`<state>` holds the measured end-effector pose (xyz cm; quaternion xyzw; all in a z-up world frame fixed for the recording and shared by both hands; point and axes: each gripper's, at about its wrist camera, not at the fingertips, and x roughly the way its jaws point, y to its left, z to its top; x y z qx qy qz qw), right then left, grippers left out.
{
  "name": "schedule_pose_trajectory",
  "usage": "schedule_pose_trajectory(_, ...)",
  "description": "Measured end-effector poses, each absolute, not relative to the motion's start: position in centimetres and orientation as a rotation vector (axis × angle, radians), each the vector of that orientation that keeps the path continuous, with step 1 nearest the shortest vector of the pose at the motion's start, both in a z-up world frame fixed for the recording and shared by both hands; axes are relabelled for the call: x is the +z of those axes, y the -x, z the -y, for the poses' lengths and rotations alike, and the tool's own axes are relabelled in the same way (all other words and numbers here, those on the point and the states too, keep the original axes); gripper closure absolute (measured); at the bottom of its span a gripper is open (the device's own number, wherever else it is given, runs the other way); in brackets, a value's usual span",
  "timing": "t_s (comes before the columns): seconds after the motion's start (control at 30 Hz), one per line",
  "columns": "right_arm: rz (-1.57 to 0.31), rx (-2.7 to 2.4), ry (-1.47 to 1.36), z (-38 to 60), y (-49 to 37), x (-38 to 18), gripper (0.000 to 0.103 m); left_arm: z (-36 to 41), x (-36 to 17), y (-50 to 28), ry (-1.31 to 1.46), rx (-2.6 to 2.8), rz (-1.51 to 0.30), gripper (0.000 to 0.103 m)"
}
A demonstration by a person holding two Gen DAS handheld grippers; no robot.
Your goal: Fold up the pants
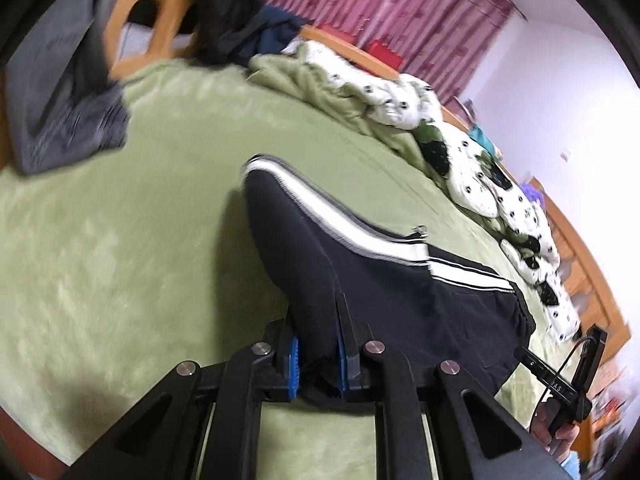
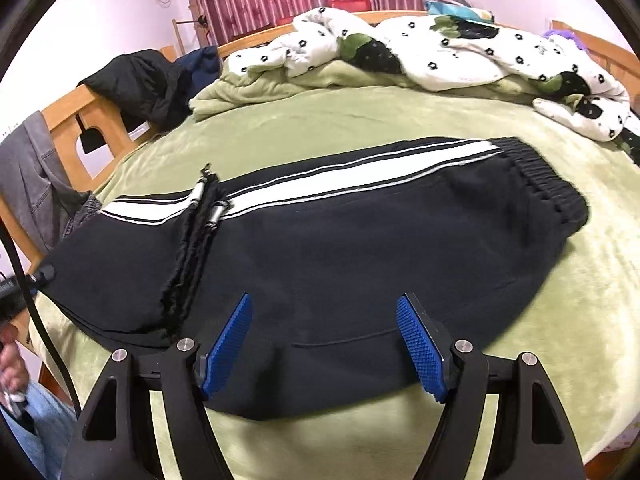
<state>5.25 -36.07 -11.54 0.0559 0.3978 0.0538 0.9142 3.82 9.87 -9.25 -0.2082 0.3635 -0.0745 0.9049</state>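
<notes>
We see a bed (image 2: 360,120) spread with a green blanket, carrying black white-striped pants (image 2: 320,248), a rumpled flower-print quilt (image 2: 460,52) and grey clothing (image 1: 68,120).

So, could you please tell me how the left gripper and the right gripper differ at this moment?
The left gripper is shut on the pants, with black cloth pinched between its blue pads; the right gripper is open and holds nothing. The left lifts its part of the pants off the green blanket; the right hangs over the part lying flat. Both have blue ribbed pads.
</notes>
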Motion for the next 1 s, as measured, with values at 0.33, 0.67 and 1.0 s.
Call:
schedule_pose_trajectory(0.33, -0.747, 0.03, -0.05, 41.5, -3.2, -8.9, 0.029, 4.8, -3.9, -6.2, 0.16, -0.316, -0.711, 0.09)
schedule_pose_trajectory(0.67, -0.796, -0.006, -0.146, 46.3, -2.0, -10.4, 0.029, 15.2, -12.0, -7.4, 0.078, -0.437, -0.883, 0.09)
schedule_pose_trajectory(1.0, -0.813, 0.157, -0.262, 42.0, -4.4, -10.1, 0.029, 11.4, -9.2, -3.4, 0.055, -0.532, -0.813, 0.054)
